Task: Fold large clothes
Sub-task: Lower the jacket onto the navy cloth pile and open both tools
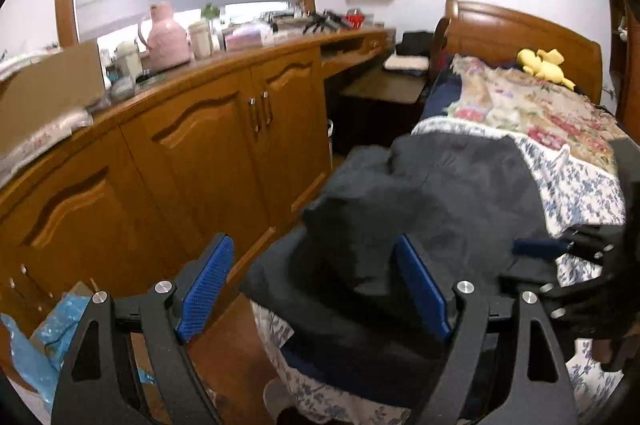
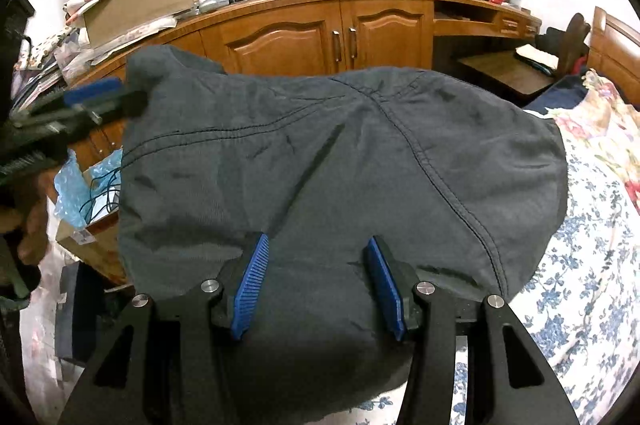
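The bed (image 1: 580,181), under its floral cover, is bearing the dark garment (image 2: 320,153), which is lying bunched over the bed's near edge and sagging floorward, placing the task, as a judgement, in the early spreading step. The left gripper (image 1: 316,289) is standing wide open and holding nothing at the garment's 9 o'clock edge. The right gripper (image 2: 316,285) is standing partly open over cloth at 6 o'clock without pinching it; the next move is calling for both to close on opposite edges and draw the fabric flat.

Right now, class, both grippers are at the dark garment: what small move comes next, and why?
Probably shut the right gripper on the garment: its jaws stand open with cloth bunched between them, and the left gripper is open too, so nothing is held.
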`<state>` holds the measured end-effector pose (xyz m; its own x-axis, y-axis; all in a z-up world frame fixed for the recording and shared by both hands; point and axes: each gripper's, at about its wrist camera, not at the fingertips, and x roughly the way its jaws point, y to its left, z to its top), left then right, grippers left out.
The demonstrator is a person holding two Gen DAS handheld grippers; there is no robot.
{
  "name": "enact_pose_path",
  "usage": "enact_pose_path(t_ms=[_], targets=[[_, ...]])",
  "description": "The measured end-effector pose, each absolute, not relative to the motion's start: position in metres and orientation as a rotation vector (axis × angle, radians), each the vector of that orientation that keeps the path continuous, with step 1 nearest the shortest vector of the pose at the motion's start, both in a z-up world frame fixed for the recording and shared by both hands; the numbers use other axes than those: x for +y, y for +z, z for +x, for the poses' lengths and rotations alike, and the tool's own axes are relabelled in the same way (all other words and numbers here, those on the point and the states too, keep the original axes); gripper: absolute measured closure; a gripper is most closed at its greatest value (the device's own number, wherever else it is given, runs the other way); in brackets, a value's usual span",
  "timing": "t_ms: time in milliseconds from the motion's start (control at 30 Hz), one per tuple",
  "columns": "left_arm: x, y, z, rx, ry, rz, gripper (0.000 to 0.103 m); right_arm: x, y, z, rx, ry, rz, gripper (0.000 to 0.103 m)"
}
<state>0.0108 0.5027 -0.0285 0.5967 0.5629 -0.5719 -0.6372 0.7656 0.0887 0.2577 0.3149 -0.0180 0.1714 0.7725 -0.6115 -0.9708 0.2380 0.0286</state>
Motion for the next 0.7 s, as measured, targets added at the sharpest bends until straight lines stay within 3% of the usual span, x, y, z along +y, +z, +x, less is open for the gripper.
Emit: enact_pose_path(t_ms=[367,700], targets=[[0.490,-0.024,-0.005,0.587,0.681,-0.197,0.019,0.241,0.015,0.217,0.499,1.208,-0.446,0.050],[0.392,0.022,-0.023,0.490,0.570,-0.186,0.015,0.102,0.042,0.175,0.426,1.118,-0.360,0.042]])
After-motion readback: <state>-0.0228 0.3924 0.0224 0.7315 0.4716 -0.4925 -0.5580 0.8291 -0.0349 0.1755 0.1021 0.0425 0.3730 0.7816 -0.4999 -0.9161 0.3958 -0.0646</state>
